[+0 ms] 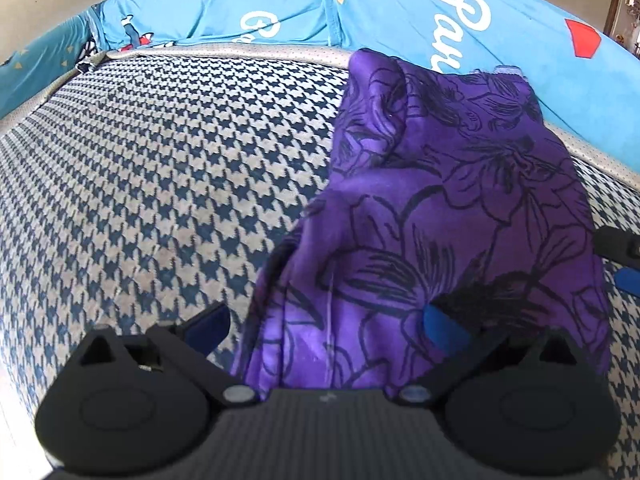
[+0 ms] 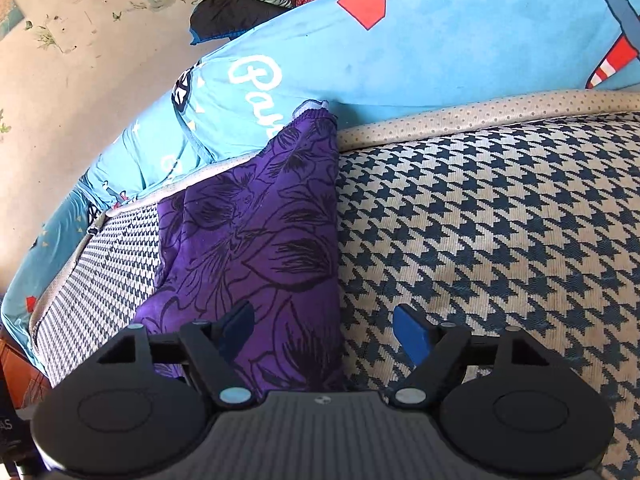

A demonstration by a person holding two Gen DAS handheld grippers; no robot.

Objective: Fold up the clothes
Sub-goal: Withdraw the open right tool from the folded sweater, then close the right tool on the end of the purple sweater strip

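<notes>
Garment: purple cloth with black flower-outline print (image 1: 440, 208), folded into a long narrow strip, lying on the houndstooth surface. Far end reaches the dotted beige edge band (image 2: 480, 114) and touches the blue bedding; a pale grey hem shows there.
Surface: navy-and-cream houndstooth mattress cover (image 1: 160, 168); I see it bare to the left of the garment in the left wrist view and to the right of it in the right wrist view.
Left hand-held gripper (image 1: 326, 322): my jaws are spread wide apart, holding nothing. Left blue pad (image 1: 208, 326) sits over the houndstooth, right blue pad (image 1: 442, 330) over the purple cloth; near end of the garment runs between them. Cannot tell if the pads touch the fabric.
Right hand-held gripper (image 2: 326, 330): jaws also spread wide, empty. Left pad over the purple cloth, right pad over bare houndstooth; the garment's right edge lies between them.
Background: light blue bedding with white script lettering and red shapes (image 2: 440, 48) behind the mattress; beige wall with plant prints (image 2: 80, 60).
</notes>
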